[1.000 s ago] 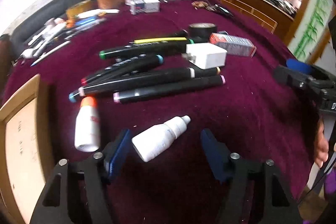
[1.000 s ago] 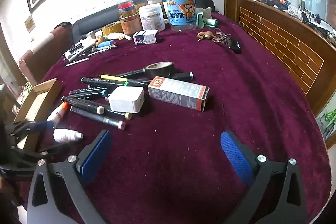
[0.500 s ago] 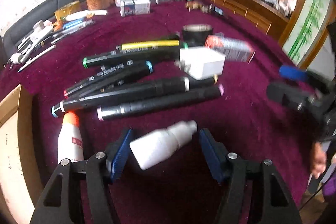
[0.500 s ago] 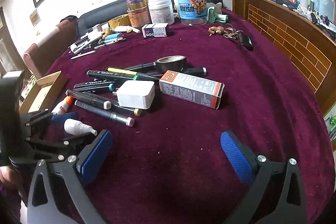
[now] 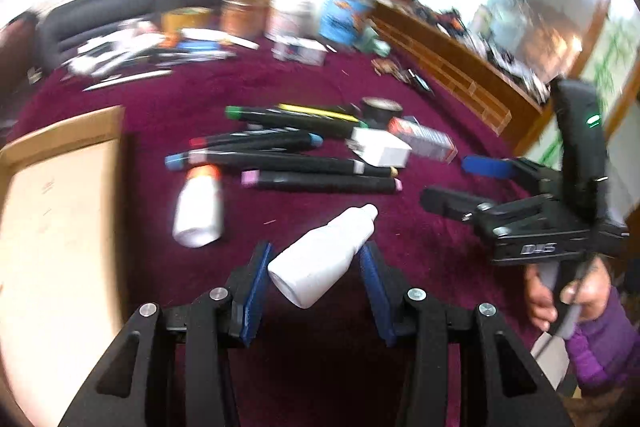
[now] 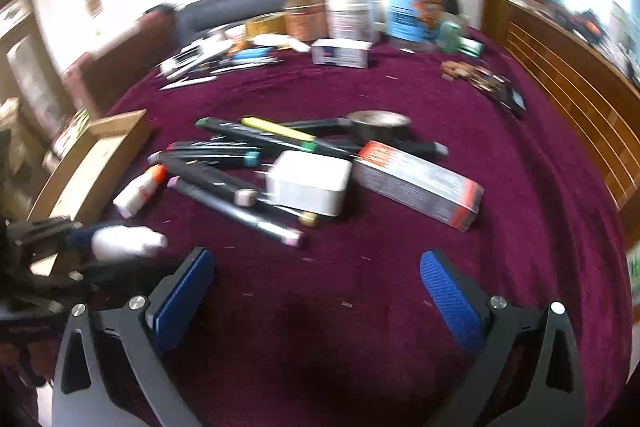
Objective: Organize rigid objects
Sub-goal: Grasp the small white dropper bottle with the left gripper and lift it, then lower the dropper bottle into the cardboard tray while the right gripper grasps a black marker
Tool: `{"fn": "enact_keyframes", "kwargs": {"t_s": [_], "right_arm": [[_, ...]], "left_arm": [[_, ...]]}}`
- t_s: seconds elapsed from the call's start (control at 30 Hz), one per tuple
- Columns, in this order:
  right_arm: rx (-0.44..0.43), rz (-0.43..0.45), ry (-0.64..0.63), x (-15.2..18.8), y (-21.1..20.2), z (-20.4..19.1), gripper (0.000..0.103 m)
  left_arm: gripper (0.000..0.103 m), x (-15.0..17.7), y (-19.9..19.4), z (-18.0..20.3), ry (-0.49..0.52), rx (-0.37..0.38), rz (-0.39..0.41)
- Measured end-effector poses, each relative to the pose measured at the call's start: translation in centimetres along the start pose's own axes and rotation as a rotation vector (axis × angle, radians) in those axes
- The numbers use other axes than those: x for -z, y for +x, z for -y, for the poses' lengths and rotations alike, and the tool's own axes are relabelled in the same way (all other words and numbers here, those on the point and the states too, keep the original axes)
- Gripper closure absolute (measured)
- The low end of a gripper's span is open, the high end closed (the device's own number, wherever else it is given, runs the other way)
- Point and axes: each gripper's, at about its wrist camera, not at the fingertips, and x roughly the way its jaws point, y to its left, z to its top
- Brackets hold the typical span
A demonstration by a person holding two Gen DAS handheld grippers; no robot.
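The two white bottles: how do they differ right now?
The plain bottle has a white cap and sits gripped between the left gripper pads, tilted. The orange-capped bottle lies on the maroon cloth beside the cardboard box, ungripped. Both have white bodies.

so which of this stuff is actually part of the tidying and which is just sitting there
In play: small white plastic dropper bottle between the left gripper pads; shallow cardboard box.

Lying about: black marker pens, white charger block, orange-capped white bottle.

Both claws, left (image 5: 314, 283) and right (image 6: 316, 291), are black with blue ribbed pads and silver screws; a purple sleeve (image 5: 596, 351) shows.
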Motion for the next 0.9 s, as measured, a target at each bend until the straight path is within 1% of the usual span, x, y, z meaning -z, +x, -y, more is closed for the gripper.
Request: {"fn": "enact_keyframes", "kwargs": {"t_s": [0.07,0.13,0.17,0.2,0.27,0.3,0.37,0.43,0.5,0.6,0.63,0.67,0.7,0.73,0.77,0.83,0.9], "right_arm": [[-0.025,-0.013,-0.106,-0.9,0.9,-2.3,0.0],[-0.056,-0.035,-0.189,-1.7,2.1,-4.4,0.0],[-0.074,-0.045,-0.217,-2.1,2.7,-5.3,0.002],[-0.099,-0.057,-0.24,-2.4,3.3,-6.1,0.004],[-0.171,-0.1,-0.271,-3.1,4.6,-7.5,0.021],[-0.189,-0.116,-0.282,-3.4,5.1,-8.0,0.023],[-0.178,-0.135,-0.315,-3.9,6.3,-8.9,0.023],[-0.144,-0.145,-0.356,-4.3,7.3,-9.4,0.023],[-0.137,-0.185,-0.362,-4.6,8.5,-9.2,0.023],[-0.095,-0.198,-0.378,-4.6,8.9,-8.9,0.023],[-0.089,-0.202,-0.374,-4.6,8.9,-8.7,0.028],[-0.082,-0.202,-0.371,-4.7,8.8,-8.6,0.038],[-0.084,-0.205,-0.369,-4.6,8.6,-8.5,0.044],[-0.094,-0.211,-0.364,-4.5,8.2,-8.5,0.056],[-0.088,-0.208,-0.363,-4.4,7.9,-8.5,0.062],[-0.071,-0.208,-0.378,-4.2,7.9,-8.7,0.063],[-0.042,-0.201,-0.424,-3.8,8.0,-9.4,0.063]], "left_arm": [[0.056,0.7,-2.2,-1.4,-0.05,-0.017,0.038],[0.056,1.7,-5.1,-3.0,-0.103,-0.043,0.09],[0.056,2.1,-5.9,-3.7,-0.12,-0.053,0.105],[0.056,2.8,-7.1,-4.5,-0.14,-0.068,0.121],[0.056,3.6,-8.2,-5.5,-0.161,-0.097,0.13],[0.056,4.0,-8.7,-5.9,-0.17,-0.115,0.133],[0.056,5.0,-9.7,-6.8,-0.186,-0.136,0.143],[0.055,5.8,-10.3,-7.5,-0.205,-0.141,0.152],[0.056,6.4,-10.8,-8.2,-0.222,-0.141,0.163],[0.056,7.0,-10.9,-8.7,-0.233,-0.145,0.174],[0.055,7.0,-10.8,-8.8,-0.234,-0.146,0.175],[0.056,7.2,-10.8,-8.9,-0.233,-0.143,0.175],[0.056,7.3,-10.6,-8.9,-0.233,-0.14,0.173],[0.056,7.3,-10.5,-9.0,-0.23,-0.137,0.171],[0.056,7.4,-10.4,-9.1,-0.227,-0.137,0.169],[0.055,7.4,-10.1,-9.0,-0.221,-0.137,0.16],[0.055,7.4,-9.9,-9.0,-0.225,-0.129,0.156]]}}
